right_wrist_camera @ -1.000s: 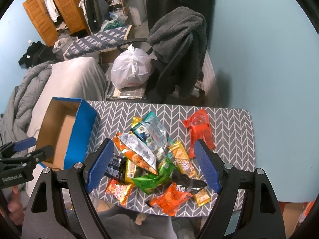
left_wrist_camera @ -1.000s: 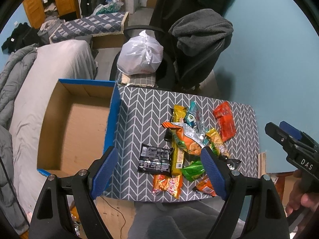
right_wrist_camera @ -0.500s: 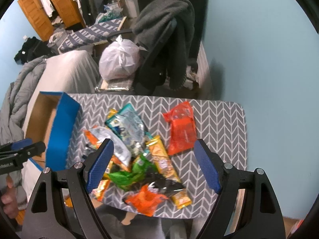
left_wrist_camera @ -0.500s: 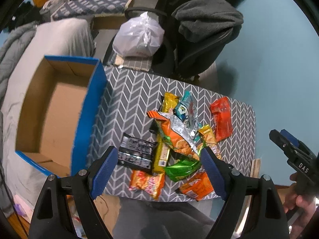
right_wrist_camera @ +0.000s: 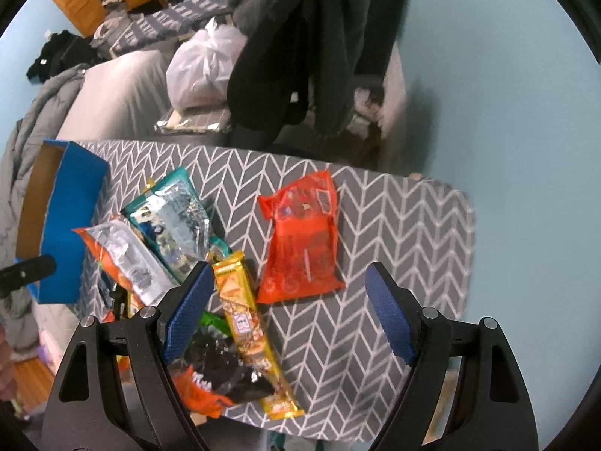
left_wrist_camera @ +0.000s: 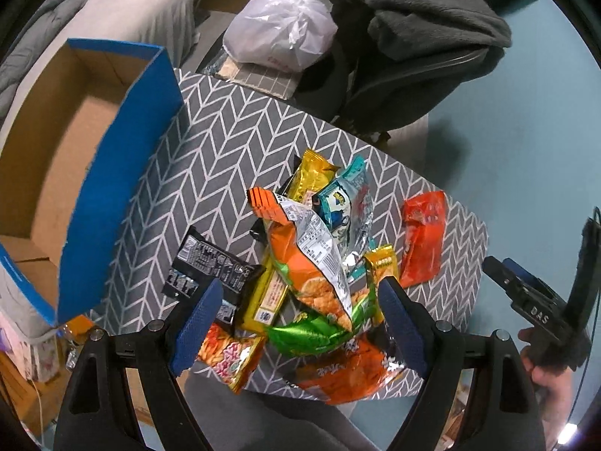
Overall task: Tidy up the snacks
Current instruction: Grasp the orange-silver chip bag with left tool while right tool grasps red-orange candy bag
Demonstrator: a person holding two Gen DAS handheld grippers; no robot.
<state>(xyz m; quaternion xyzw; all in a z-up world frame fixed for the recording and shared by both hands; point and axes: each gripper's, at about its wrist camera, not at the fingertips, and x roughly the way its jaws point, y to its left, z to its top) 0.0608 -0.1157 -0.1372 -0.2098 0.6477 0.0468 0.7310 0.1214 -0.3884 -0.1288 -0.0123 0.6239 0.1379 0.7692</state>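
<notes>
A pile of snack packets lies on a grey chevron-patterned table [left_wrist_camera: 225, 143]. In the left wrist view an orange and silver chip bag [left_wrist_camera: 308, 255] tops the pile, with a black bar [left_wrist_camera: 210, 267], a green packet [left_wrist_camera: 311, 332] and a red packet [left_wrist_camera: 422, 240] around it. My left gripper [left_wrist_camera: 296, 323] is open and empty just above the near side of the pile. My right gripper [right_wrist_camera: 289, 312] is open and empty above the red packet [right_wrist_camera: 304, 240] and a yellow bar [right_wrist_camera: 248, 323]. An open blue cardboard box [left_wrist_camera: 112, 188] stands at the table's left end.
A chair draped with a grey blanket [left_wrist_camera: 432, 26] and a white plastic bag [left_wrist_camera: 281, 34] stand behind the table. A light blue wall [right_wrist_camera: 507, 112] runs along the right. A bed with grey bedding [right_wrist_camera: 94, 97] lies beyond the box.
Both grippers have come lower and closer to the snacks. The right gripper has shifted right, toward the red packet. Both stay open and empty.
</notes>
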